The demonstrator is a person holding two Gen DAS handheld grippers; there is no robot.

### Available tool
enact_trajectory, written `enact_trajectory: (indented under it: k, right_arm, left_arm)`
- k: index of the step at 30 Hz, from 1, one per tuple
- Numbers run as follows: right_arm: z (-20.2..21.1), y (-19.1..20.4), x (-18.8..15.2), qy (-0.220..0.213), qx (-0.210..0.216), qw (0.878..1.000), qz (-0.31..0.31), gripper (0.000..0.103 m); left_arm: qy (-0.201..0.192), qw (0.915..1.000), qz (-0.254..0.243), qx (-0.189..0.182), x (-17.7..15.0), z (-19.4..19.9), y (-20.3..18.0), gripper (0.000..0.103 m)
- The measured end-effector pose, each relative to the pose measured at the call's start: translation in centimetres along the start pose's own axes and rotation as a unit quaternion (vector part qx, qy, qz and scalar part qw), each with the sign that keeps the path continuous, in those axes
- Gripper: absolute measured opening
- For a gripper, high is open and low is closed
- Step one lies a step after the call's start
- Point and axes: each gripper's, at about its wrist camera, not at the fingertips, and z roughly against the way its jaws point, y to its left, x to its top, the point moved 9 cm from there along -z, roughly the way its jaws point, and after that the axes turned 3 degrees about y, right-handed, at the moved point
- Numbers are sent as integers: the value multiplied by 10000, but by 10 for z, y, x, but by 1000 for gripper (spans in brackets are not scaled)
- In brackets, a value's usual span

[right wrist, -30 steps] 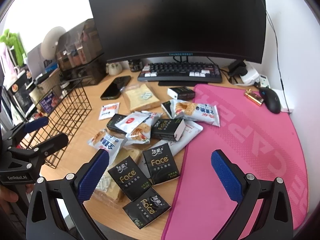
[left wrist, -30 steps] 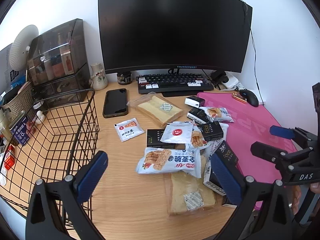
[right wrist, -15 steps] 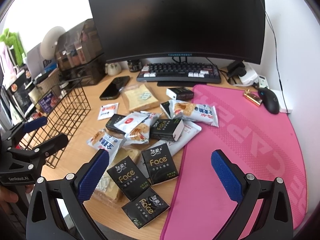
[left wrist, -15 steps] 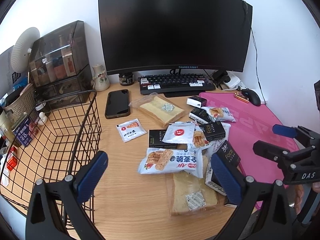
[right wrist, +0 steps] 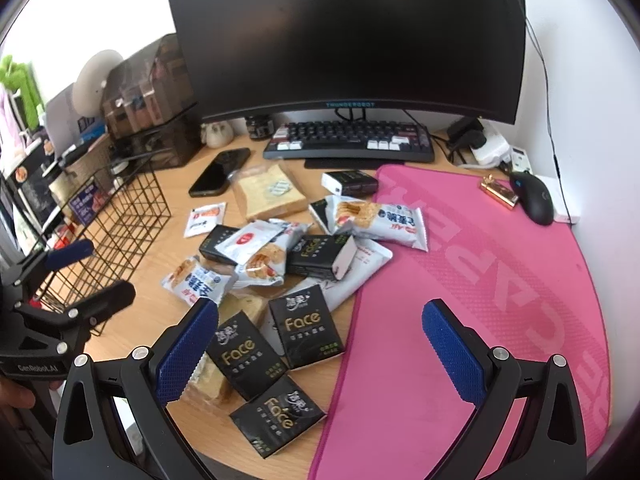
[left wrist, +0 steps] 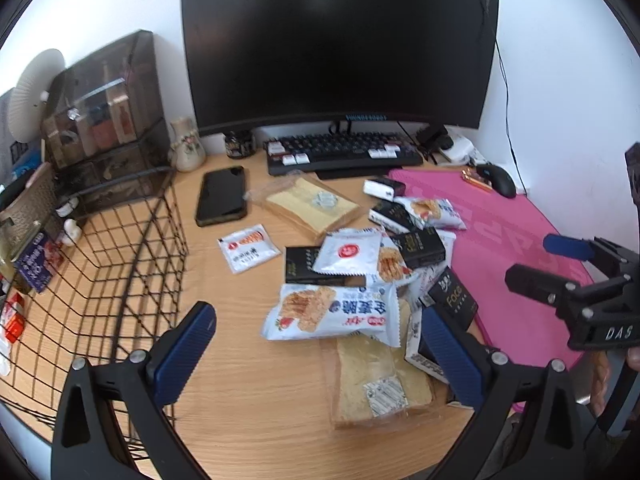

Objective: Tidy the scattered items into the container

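Both claws hang wide apart and empty over the near edge of the table: the left claw (left wrist: 320, 344) above the biscuit pack (left wrist: 332, 312), the right claw (right wrist: 320, 344) above the black "Face" tissue packs (right wrist: 306, 326). The wire basket (left wrist: 132, 240) sits at the table's left edge, with nothing from the pile in it that I can see.

The pile lies mid-table, spilling onto the edge of the pink mat (right wrist: 480, 300). Everything here looks light. The foil packs are crinkly and slick, so I'd pinch a crimped end seam. The tissue packs are soft and squashy; take them across the short sides.

The bagged bread slices would crush easily, so grip the loose film, not the bread.

The count: four black tissue packs clearly seen, maybe more buried. Two bread slices (left wrist: 312, 204) (left wrist: 380, 380), three biscuit packs, two flat white sachets (left wrist: 248, 248) (left wrist: 348, 250), and one small black-and-white box (right wrist: 350, 182).
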Motion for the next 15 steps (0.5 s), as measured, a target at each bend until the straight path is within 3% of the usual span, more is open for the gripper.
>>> enact_trajectory:
  k: [15]
  right_arm:
    - [-25, -8, -8, 250, 61, 9997, -40, 103]
  left_arm:
    - [166, 9998, -55, 40, -3, -20, 3, 102]
